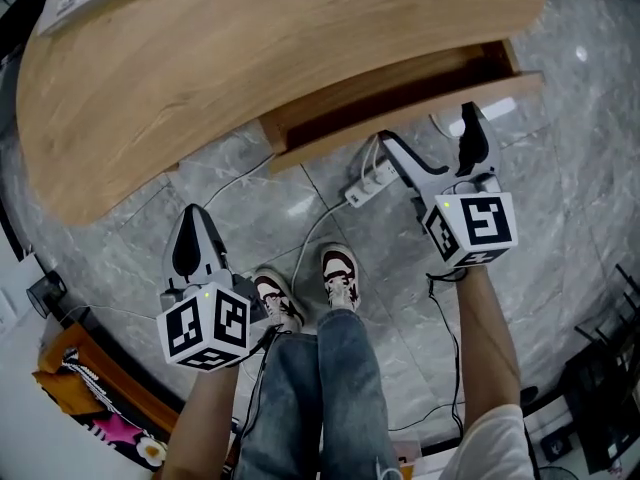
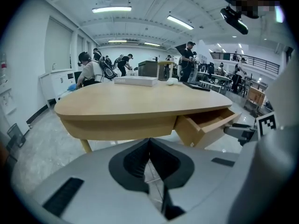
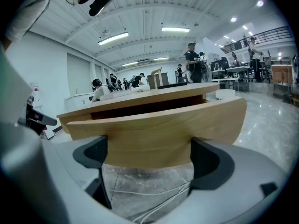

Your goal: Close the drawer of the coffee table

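The light wooden drawer (image 1: 405, 96) stands pulled out from under the curved front edge of the oval light-wood coffee table (image 1: 250, 48), towards the table's right end. Its dark inside shows, and its curved front panel (image 3: 154, 125) reaches well past the tabletop edge.

The right gripper (image 1: 428, 133) is right at that panel with its claw spread wide. In the right gripper view the panel spans the whole gap between the two jaws, but whether the tips touch the wood cannot be told.

Below the drawer lies grey marbled tile floor (image 1: 560, 218), bare except for a white power strip (image 1: 370, 183) and its thin cables. The person's two sneakers (image 1: 310, 288) stand just behind these.

The left gripper (image 1: 196, 218) hangs well apart from the drawer, over open floor in front of the table's middle edge, its claw pressed together on nothing. A flat white box (image 2: 135, 80) rests on the tabletop's far side.
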A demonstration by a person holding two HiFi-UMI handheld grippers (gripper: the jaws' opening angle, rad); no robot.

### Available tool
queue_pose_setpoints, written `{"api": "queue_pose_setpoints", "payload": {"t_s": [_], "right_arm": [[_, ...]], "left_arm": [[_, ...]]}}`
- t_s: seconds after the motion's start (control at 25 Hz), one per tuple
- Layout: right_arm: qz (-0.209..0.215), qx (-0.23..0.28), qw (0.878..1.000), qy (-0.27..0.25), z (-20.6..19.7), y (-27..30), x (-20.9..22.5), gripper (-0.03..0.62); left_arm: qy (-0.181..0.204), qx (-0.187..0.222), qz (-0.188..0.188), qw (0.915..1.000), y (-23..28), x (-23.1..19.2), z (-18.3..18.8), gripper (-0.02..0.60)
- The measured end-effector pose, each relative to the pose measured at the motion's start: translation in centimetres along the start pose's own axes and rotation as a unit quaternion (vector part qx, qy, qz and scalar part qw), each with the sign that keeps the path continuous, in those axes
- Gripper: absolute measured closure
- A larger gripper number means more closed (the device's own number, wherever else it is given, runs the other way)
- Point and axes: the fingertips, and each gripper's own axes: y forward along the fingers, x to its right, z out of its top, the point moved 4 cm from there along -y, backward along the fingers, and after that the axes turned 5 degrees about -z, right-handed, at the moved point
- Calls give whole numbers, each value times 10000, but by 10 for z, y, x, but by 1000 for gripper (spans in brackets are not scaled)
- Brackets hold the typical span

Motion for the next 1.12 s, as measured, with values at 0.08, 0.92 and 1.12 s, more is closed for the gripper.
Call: {"api": "queue_pose_setpoints", "payload": {"t_s": [0.08,0.92,1.12], "right_arm": [[-5,26,10000,13,4,9,0,40],[-22,197,9998,72,29,63,0,29],[-29,221,9997,96,34,77,0,28]], "left_arm": [[-34,22,32,10000,2,-4,2,585],[-535,-55,356,9979,-7,-35,-10,584],[-555,-58,336,9979,-8,-38,-10,585]]}}
